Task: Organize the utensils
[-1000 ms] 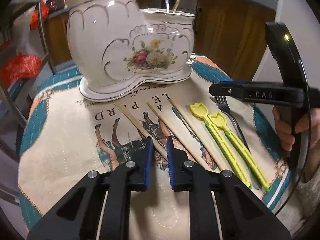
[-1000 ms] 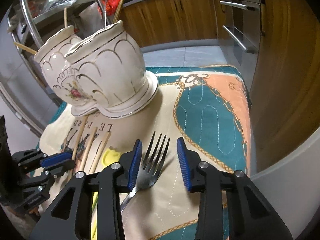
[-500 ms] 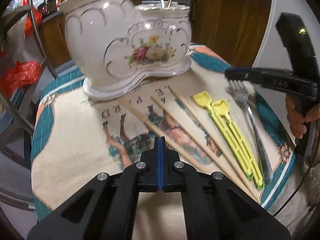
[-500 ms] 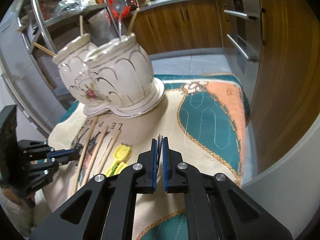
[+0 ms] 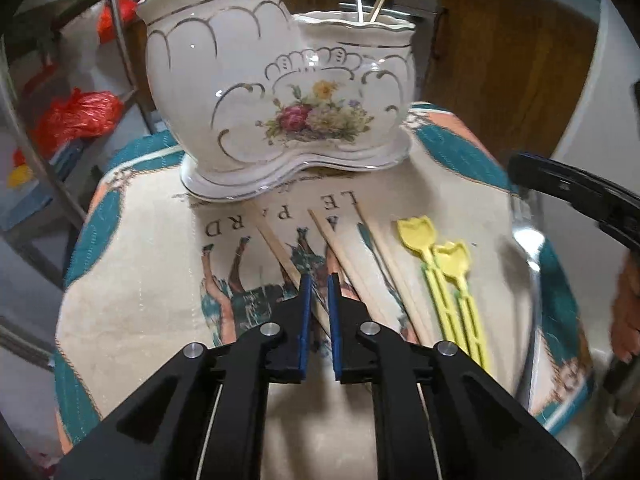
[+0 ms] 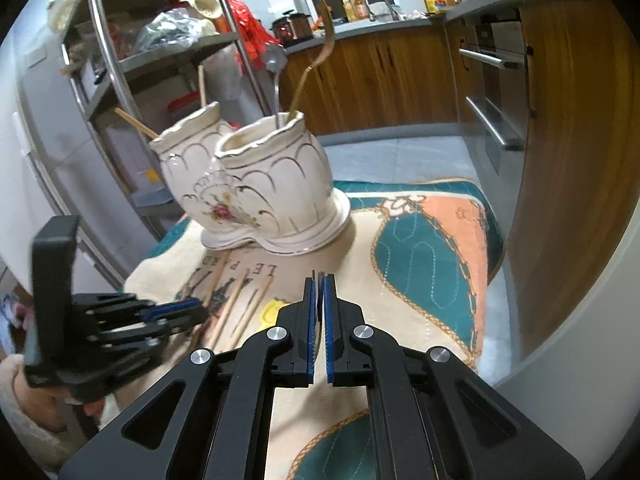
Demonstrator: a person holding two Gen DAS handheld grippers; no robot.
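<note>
Ceramic holder (image 5: pixel 280 100) stands upper centre on the counter mat (image 5: pixel 140 300). Left gripper (image 5: pixel 318 280), lower centre: jaws have just been opening and are narrowly parted, with a chopstick (image 5: pixel 276 240) between them, not pinched. Yellow picks (image 5: pixel 440 264) lie to its right. Right gripper (image 6: pixel 319 280) is clenched on the fork (image 5: pixel 529 240), far right, blurred.

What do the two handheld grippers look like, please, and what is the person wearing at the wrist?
Both the left gripper and the right gripper are matte black plastic with angular linkage arms, silver round pivot bolts and ribbed blue pads lining the inner faces of the fingers. A fuzzy cream sleeve covers the wrist behind the left gripper.
</note>
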